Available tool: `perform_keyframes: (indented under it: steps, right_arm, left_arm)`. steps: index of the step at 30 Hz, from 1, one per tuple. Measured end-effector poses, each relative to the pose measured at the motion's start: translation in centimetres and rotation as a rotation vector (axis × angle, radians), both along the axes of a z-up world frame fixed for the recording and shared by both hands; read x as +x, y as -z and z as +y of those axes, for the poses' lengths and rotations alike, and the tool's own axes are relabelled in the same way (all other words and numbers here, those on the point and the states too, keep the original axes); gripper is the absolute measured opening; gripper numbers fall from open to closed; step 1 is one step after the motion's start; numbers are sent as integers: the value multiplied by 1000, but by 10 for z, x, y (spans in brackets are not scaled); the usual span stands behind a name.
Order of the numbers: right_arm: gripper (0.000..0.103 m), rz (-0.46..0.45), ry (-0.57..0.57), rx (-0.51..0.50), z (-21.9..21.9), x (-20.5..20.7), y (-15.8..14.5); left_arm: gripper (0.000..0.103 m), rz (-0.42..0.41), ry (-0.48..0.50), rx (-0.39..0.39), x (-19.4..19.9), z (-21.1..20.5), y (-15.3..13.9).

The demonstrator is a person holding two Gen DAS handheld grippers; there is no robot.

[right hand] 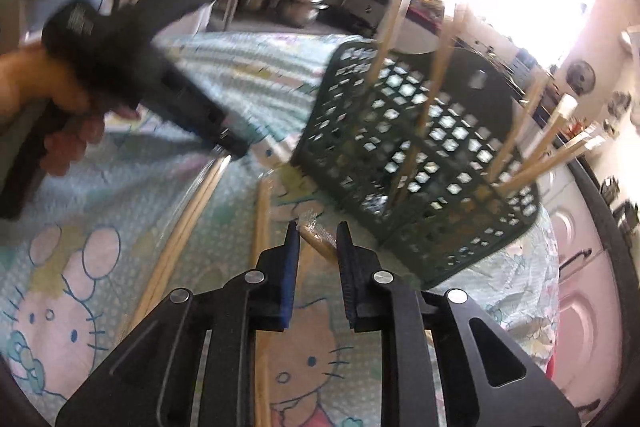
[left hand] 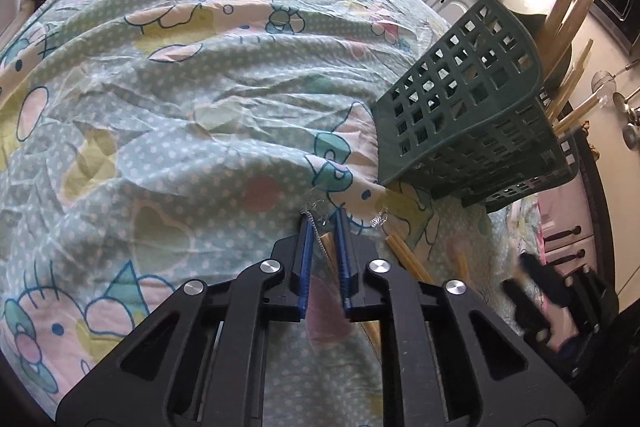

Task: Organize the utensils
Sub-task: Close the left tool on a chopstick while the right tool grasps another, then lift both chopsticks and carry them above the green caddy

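Chopsticks (right hand: 320, 241) between right tool (right hand: 318, 231), seemingly ungripped.

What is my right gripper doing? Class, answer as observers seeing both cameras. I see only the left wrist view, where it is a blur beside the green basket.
Observer: The right gripper is open, its fingers either side of a wrapped chopstick pair's end.
Operator: Anything lying left of it?
Observer: Another chopstick pair lies on the cloth, its far end at your left gripper.
Operator: And inside the basket?
Observer: The green basket is divided, and standing chopsticks occupy more than one section.
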State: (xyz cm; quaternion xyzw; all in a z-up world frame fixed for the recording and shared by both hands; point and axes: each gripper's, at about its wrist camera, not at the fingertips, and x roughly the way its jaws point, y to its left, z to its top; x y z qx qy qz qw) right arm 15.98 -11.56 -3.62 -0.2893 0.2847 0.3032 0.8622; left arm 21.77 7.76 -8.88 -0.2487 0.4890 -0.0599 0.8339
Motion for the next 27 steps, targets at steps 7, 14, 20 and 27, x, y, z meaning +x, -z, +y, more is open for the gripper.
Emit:
perform_keyframes:
  steps: [7, 14, 20, 27]
  right_arm:
    - [16, 10, 77, 130, -30, 11, -31]
    - [14, 9, 144, 230, -59, 17, -57]
    - [12, -4, 191, 292, -78, 16, -74]
    - [10, -27, 231, 354, -96, 11, -92]
  left_arm:
    - [4, -29, 10, -13, -4, 3, -7]
    - [3, -159, 42, 2, -20, -5, -51]
    - [2, -273, 91, 19, -34, -22, -95]
    - [2, -357, 132, 38, -44, -42, -127]
